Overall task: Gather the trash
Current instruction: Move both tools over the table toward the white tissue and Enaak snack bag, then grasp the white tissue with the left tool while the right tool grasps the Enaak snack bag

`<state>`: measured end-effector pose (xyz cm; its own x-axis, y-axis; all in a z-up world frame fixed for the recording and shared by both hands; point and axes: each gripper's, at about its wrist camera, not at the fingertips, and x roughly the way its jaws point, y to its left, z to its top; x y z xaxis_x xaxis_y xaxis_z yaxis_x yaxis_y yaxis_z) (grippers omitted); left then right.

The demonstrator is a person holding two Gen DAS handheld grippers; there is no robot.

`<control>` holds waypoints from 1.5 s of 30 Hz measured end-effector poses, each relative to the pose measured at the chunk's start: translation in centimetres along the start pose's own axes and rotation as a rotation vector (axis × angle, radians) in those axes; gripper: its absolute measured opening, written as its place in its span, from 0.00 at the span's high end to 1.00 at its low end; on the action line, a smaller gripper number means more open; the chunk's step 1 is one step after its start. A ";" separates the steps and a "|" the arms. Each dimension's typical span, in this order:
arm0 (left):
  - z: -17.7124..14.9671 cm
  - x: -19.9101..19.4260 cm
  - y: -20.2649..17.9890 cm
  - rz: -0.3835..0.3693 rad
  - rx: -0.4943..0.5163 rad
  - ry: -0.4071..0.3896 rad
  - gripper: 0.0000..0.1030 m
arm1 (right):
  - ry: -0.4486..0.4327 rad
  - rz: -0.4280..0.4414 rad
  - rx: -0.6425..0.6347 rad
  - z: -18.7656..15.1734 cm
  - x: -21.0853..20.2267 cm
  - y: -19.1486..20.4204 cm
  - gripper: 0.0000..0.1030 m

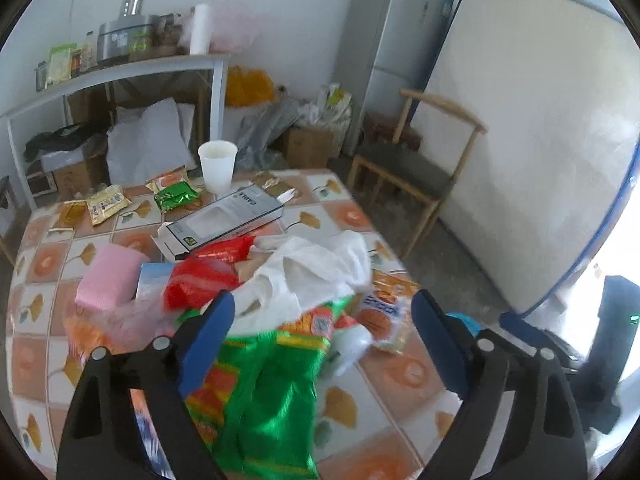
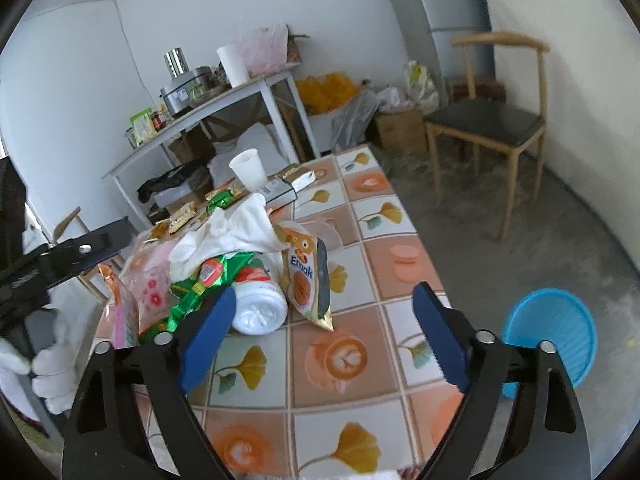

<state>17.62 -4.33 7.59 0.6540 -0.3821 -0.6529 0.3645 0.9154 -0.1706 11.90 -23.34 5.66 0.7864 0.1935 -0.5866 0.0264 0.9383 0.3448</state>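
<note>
A pile of trash lies on the tiled table (image 1: 384,384): a green foil wrapper (image 1: 276,392), a white plastic bag (image 1: 312,272), a red wrapper (image 1: 200,280), an orange snack packet (image 1: 384,316), a white box (image 1: 224,220) and a paper cup (image 1: 217,166). My left gripper (image 1: 322,312) is open, just above the green wrapper. My right gripper (image 2: 324,308) is open over bare table, near the snack packet (image 2: 306,276) and a white plastic bottle (image 2: 260,308). A blue waste basket (image 2: 550,332) stands on the floor to the right.
A pink pack (image 1: 112,276) and small foil sachets (image 1: 108,202) lie on the table's left. A wooden chair (image 2: 492,124) stands beyond the table. A white side table (image 2: 208,120) with kitchen items, a fridge (image 1: 392,52) and floor clutter line the wall.
</note>
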 end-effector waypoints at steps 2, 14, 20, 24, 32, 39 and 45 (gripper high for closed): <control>0.3 2.2 -0.1 0.029 0.020 0.034 0.23 | 0.025 0.034 0.012 0.3 1.0 -0.6 0.27; 1.4 7.8 -1.2 0.124 0.192 0.151 0.72 | 0.184 0.219 0.048 1.7 6.9 -1.5 0.68; 1.3 6.9 -1.8 0.126 0.245 0.129 1.00 | 0.180 0.238 0.019 1.3 5.5 -1.3 0.98; 1.8 5.2 -1.8 0.122 0.253 0.074 1.00 | 0.144 0.262 -0.005 1.6 4.3 -1.1 1.00; 3.4 0.1 -1.5 0.119 0.215 -0.068 1.00 | 0.059 0.309 -0.044 2.4 1.2 -0.2 1.00; 3.2 0.8 -1.6 0.011 0.223 0.021 0.70 | -0.007 0.317 -0.019 2.4 -1.9 -0.6 1.00; 1.9 5.2 -4.0 0.061 0.404 0.120 0.41 | -0.060 0.299 0.042 2.1 -4.7 -2.5 1.00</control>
<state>20.83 -10.24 6.25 0.6092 -0.2890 -0.7385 0.5736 0.8036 0.1587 9.44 -27.22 9.08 0.7985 0.4403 -0.4105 -0.1868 0.8295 0.5263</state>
